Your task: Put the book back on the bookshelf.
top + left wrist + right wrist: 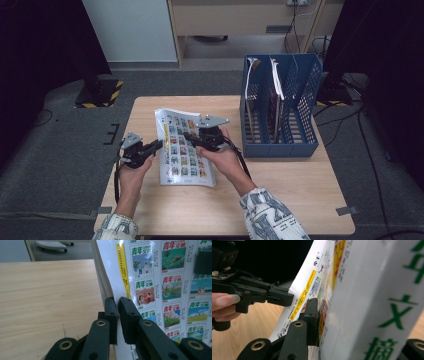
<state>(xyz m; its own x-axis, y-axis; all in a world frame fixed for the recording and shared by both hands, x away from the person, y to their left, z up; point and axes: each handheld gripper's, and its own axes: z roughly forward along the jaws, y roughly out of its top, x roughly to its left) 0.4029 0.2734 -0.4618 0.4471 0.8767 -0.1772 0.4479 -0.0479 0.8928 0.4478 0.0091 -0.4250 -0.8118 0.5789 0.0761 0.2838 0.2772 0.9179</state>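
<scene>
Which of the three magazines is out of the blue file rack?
The magazine with the grid of small colourful covers, held over the table by the left gripper and right gripper. The other two magazines stand upright inside the rack.

In the right gripper view the magazine (362, 302) rises so close to the lens that its near cover is a blur of white and green — it covers one jaw of the right gripper (322, 315) and runs off the top and right edges. In the left gripper view the magazine's top, right and bottom are cut by the frame, and the small print beside its little pictures is too fine to read. From the high view the file rack (280, 145) holds thin items (276, 85) — too small to tell what they are — and both sleeves are cut off at the bottom edge.
</scene>
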